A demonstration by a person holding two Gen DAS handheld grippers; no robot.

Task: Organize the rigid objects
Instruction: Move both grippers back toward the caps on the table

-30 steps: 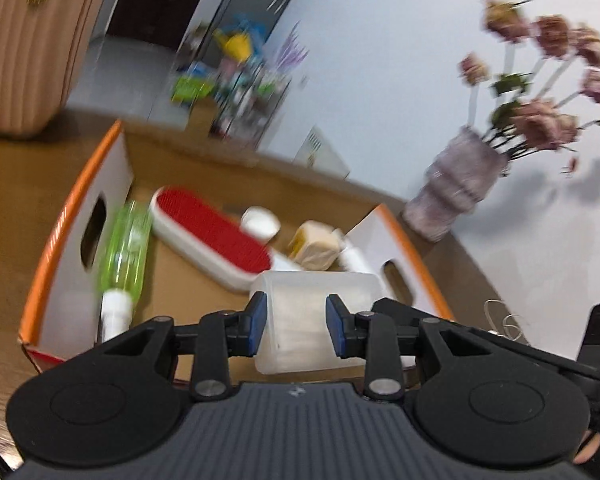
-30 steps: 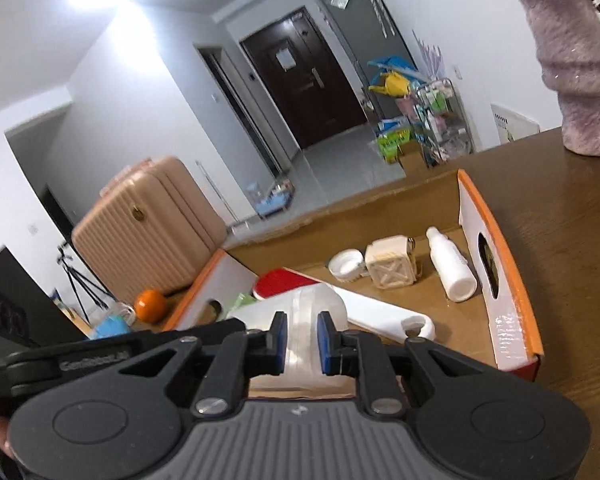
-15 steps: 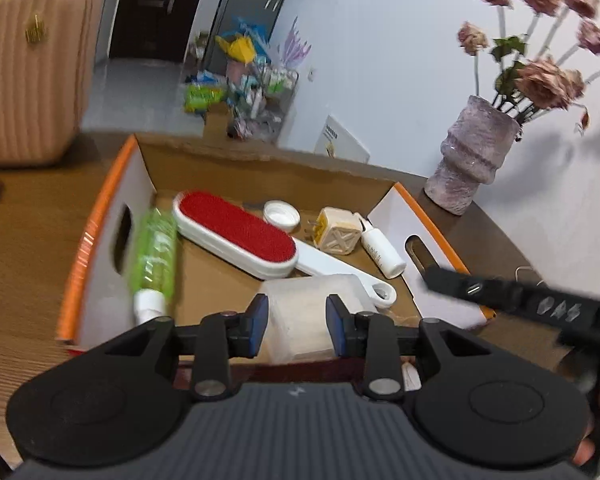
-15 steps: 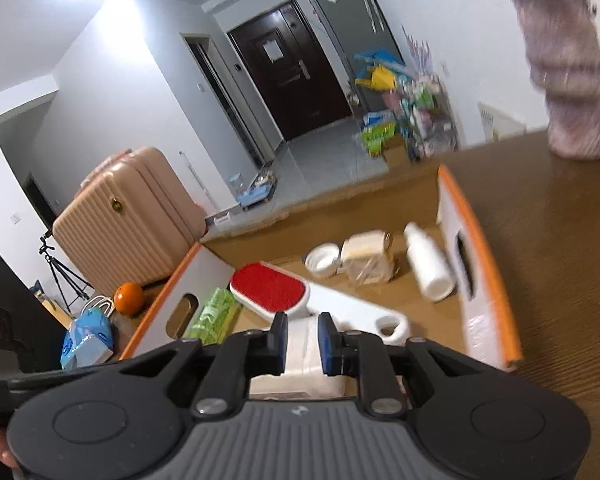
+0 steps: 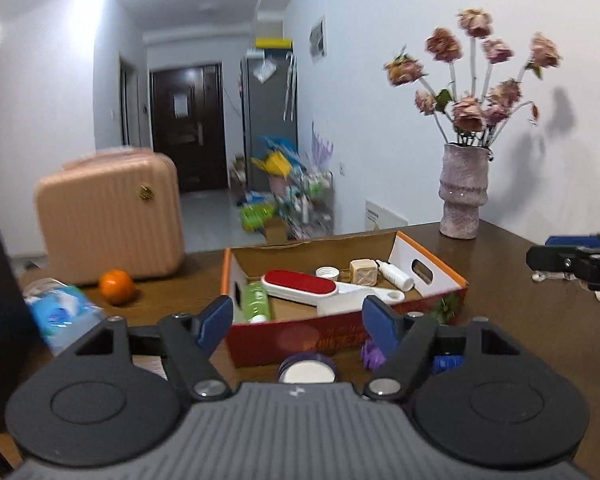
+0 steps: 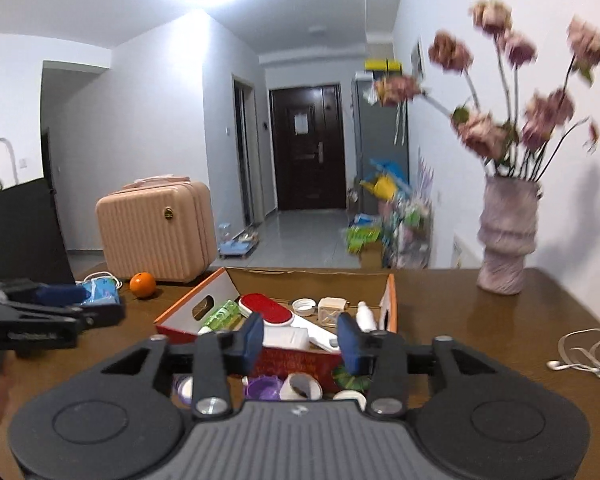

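Both grippers hanging back from the cardboard box (image 5: 340, 340), fingers spread wide and nothing in either one.

The left gripper (image 5: 300, 322) and right gripper (image 6: 300, 340) both sit over the near edge of the wooden table (image 6: 460, 312), jaws apart with only air between the blue pads. The box sits mid-table holding a red-faced lint brush (image 5: 300, 284), a green bottle (image 5: 257, 302), a translucent white container (image 6: 286, 338) at the near wall, a white cap (image 5: 326, 272), a small beige cube (image 5: 363, 272) and a small white bottle (image 5: 394, 275). Just in front of the box lie a purple-rimmed lid (image 5: 307, 370), some more small caps and a purple bit. An orange (image 5: 116, 287) sits off to the left by a pink suitcase (image 5: 108, 216), and a vase of dried roses (image 5: 463, 196) stands at the far right.
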